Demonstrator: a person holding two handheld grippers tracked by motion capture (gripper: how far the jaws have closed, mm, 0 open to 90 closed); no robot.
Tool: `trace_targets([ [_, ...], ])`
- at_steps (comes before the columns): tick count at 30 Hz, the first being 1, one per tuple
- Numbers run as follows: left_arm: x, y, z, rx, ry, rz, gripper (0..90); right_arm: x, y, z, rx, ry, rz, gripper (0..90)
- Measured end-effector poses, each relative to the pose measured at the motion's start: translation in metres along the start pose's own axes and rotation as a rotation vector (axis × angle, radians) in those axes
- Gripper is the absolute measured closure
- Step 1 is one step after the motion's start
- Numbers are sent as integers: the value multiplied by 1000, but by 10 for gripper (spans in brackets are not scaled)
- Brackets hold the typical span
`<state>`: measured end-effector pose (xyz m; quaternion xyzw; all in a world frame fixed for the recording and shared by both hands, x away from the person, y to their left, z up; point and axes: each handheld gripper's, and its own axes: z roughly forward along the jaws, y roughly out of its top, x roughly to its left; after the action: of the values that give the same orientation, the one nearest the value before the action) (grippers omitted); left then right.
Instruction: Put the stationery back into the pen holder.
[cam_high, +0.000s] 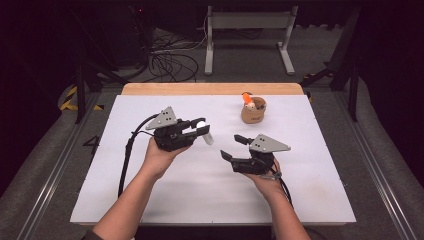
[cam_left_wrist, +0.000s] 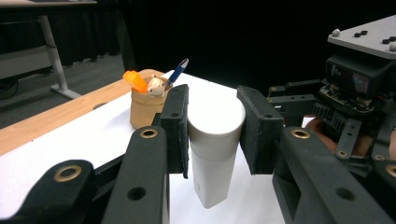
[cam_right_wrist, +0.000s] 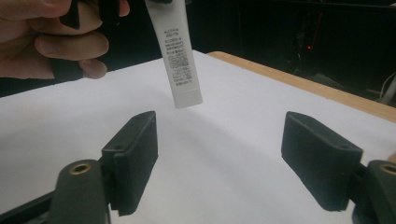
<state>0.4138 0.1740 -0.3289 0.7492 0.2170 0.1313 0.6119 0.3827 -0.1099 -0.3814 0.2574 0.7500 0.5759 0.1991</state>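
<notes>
My left gripper (cam_high: 199, 129) clamps the cap end of a white tube (cam_left_wrist: 212, 144), pads pressed on both sides of the cap, so the tube hangs clear above the white board (cam_high: 165, 200) with its flat crimped tail pointing down. My right gripper (cam_high: 231, 147) holds nothing: its jaws stand wide apart, aimed toward the tube, whose printed tail (cam_right_wrist: 181, 60) hangs a little beyond them and not between them.

Past the tube, near the board's far edge, stands a small tan holder (cam_high: 253, 111) with an orange piece, a pen and a little figure in it, well apart from both my grippers.

The risk I judge here is the grip itself. The cap is round and smooth, and I hold it only at the top, so the tube could swing or slide out if I tilt my left hand. If my right jaws close on the soft tail off-centre, they may twist it, or pull the body away from the cap.
</notes>
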Motion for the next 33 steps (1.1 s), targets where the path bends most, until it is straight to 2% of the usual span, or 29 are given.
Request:
trace_targets([
  [5, 2, 5, 5, 0, -2, 0, 661, -8, -2, -10, 5, -17, 22, 221],
  [14, 4, 11, 17, 0, 2, 9, 661, -18, -3, -28, -6, -41, 44, 194],
  [19, 5, 15, 25, -1, -1, 9, 661, -22, -5, -35, 0, -50, 53, 172],
  [23, 8, 18, 31, 0, 2, 14, 661, -25, -4, -40, -15, -37, 74, 164],
  [33, 14, 25, 53, -1, 4, 14, 661, -34, -8, -51, -4, -70, 94, 146],
])
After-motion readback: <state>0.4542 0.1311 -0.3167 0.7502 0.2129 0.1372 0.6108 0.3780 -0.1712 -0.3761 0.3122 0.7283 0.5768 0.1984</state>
